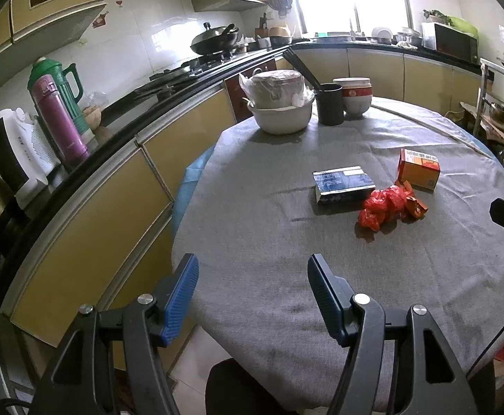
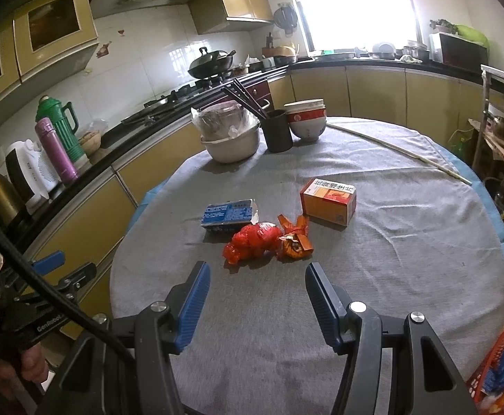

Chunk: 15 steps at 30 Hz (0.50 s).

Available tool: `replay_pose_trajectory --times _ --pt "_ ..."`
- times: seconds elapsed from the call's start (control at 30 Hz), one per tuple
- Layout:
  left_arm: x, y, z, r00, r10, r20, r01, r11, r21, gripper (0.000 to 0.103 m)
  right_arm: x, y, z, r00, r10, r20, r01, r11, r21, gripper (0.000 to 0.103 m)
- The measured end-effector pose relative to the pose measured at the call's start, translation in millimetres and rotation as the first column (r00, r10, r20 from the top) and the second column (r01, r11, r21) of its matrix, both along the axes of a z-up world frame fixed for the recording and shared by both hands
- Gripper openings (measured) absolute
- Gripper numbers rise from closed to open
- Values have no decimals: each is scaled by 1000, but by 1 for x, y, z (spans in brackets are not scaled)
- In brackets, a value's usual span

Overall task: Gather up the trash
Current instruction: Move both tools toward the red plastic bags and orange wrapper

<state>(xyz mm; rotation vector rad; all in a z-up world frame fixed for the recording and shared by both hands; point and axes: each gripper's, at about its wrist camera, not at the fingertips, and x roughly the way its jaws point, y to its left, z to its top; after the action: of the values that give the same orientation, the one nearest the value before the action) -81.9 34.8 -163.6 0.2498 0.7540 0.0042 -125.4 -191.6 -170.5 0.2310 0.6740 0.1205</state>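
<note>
On the grey-clothed round table (image 2: 407,242) lie a blue box (image 2: 229,216), a crumpled red plastic bag (image 2: 252,242), a crushed orange wrapper (image 2: 295,240) and an orange box (image 2: 328,200). They also show in the left wrist view: blue box (image 1: 343,185), red bag (image 1: 383,207), orange wrapper (image 1: 414,204), orange box (image 1: 418,169). My right gripper (image 2: 257,271) is open and empty, just short of the red bag. My left gripper (image 1: 253,266) is open and empty over the table's near left edge, well short of the trash.
At the table's far side stand a white basin with a bagged pot (image 2: 231,138), a black chopstick cup (image 2: 279,131) and stacked bowls (image 2: 305,119). A long stick (image 2: 401,152) lies far right. A red basket (image 2: 497,363) sits below the table at right. Counter runs along the left.
</note>
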Motion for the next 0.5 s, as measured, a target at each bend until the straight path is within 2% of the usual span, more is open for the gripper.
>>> replay_pose_trajectory --times 0.5 --pt "21 -10 -11 999 -10 -32 10 1000 4 66 18 -15 -14 999 -30 -44 32 999 37 61"
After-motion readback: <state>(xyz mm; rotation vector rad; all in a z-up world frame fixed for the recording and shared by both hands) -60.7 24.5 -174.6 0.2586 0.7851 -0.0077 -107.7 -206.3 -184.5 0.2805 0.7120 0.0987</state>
